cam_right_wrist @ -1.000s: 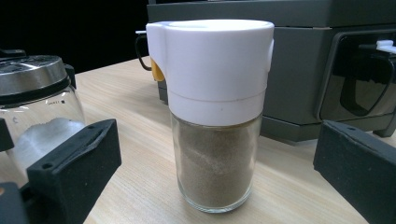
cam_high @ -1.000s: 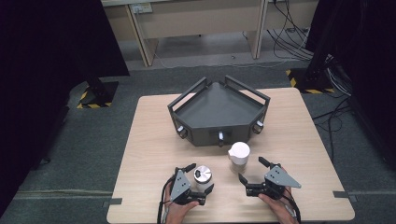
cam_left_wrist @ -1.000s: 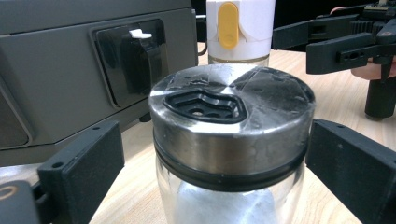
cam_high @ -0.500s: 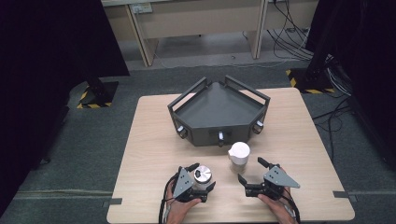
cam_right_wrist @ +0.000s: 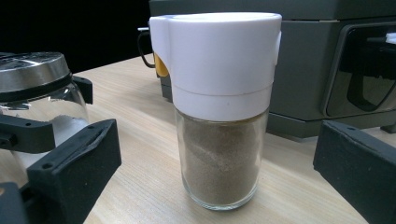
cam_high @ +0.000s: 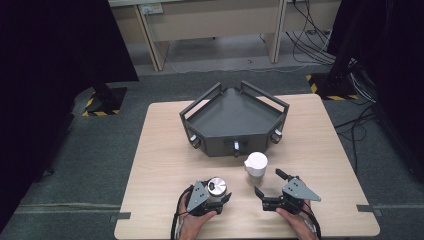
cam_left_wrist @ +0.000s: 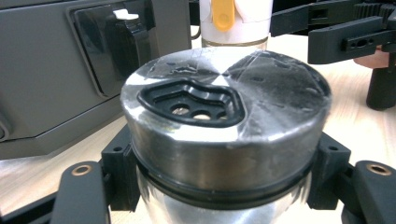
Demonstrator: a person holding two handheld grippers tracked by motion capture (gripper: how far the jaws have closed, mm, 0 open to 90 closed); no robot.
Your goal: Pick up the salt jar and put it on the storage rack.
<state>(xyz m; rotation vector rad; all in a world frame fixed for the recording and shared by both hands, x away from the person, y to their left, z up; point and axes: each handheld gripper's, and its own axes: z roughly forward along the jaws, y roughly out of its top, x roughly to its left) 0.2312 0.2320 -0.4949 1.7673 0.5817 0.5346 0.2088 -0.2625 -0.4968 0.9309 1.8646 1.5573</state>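
From above, your left gripper (cam_high: 216, 196) has just been closing and now clamps the steel-lidded jar (cam_high: 217, 186) near the table (cam_high: 165, 150) front edge. Your right gripper (cam_high: 270, 190) stands wide apart, just short of the white-capped spice jar (cam_high: 255, 167) before the grey tray (cam_high: 235, 117).

In your left gripper view, both jaws press the steel-lidded jar (cam_left_wrist: 224, 135) below its lid.

In your right gripper view, the white-capped spice jar (cam_right_wrist: 218, 107) stands upright between spread jaws, untouched.
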